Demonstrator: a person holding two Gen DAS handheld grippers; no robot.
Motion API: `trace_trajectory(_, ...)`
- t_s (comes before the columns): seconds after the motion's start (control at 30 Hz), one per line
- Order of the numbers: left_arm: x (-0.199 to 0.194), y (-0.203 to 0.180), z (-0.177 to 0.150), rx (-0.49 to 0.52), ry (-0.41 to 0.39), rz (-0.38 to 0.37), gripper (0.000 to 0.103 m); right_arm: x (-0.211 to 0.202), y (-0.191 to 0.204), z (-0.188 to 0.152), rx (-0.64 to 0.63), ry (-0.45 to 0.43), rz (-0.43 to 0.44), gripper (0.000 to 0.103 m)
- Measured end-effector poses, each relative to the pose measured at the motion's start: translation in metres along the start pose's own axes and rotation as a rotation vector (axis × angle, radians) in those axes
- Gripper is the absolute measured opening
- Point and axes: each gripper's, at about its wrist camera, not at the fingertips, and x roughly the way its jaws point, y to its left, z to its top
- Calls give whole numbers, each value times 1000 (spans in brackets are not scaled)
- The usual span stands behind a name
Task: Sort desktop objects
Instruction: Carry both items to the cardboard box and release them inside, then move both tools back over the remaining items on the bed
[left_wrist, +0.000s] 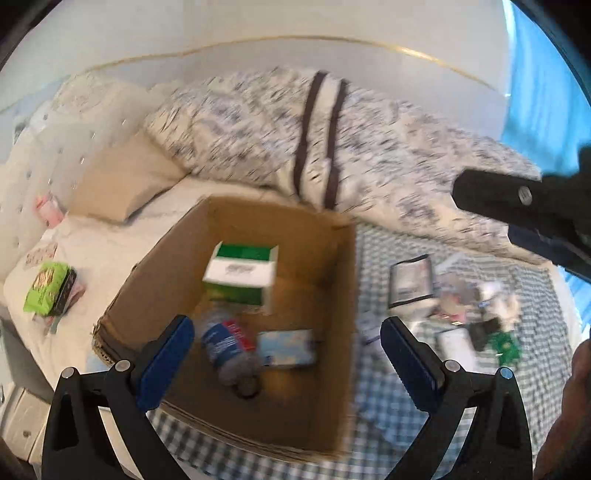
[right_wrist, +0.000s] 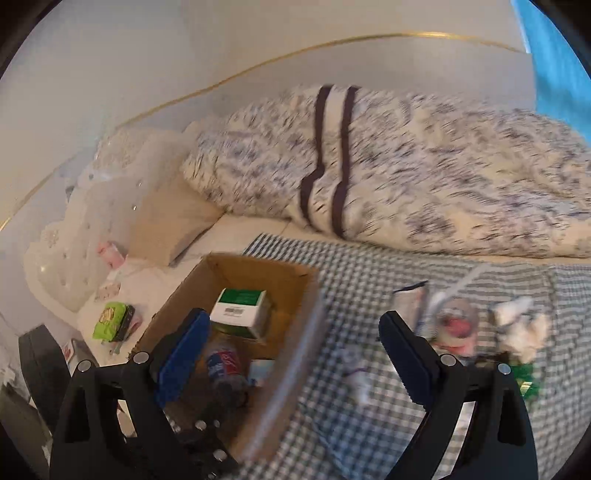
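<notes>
With both tools wide and empty, left tool (left_wrist: 286, 354) above the cardboard box (left_wrist: 325, 398) already holding a bottle (left_wrist: 225, 343), best steer the right tool (right_wrist: 291, 354) slowly to the loose clutter (right_wrist: 458, 325) right of the box, closing squarely on one item.

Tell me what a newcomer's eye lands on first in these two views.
The open brown cardboard box sits on the bed, holding a green-and-white carton, a clear plastic bottle with a blue-and-red label lying on its side and a pale blue packet. Behind it lies a bunched, speckled white duvet with two dark stripes. To the box's right, loose clutter lies on a green-and-white checked cloth.
</notes>
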Motion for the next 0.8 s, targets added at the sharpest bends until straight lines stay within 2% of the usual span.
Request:
trace_trajectory(0.2,-55,-68,0,77,-80,-52,103,-95,-63,-24,17,-121,-176,94)
trace_trajectory(0.37,-66,-119,-32,130,-60,-110,103,-136,-121,-73,75,-104,-245,94)
trace_trajectory(0.53,-49,-158,-73,170,29,-144,103,-145,-161,-129,87,-53,-315,94)
trace_trajectory(0.67,-31,-177,-98,182,76,-152,103,-133,-182,-160,71,-13,-309,94)
trace_trajectory(0.8,-7,-189,-115,202,107,-145,103,-104,-202,-173,89,30,-279,94)
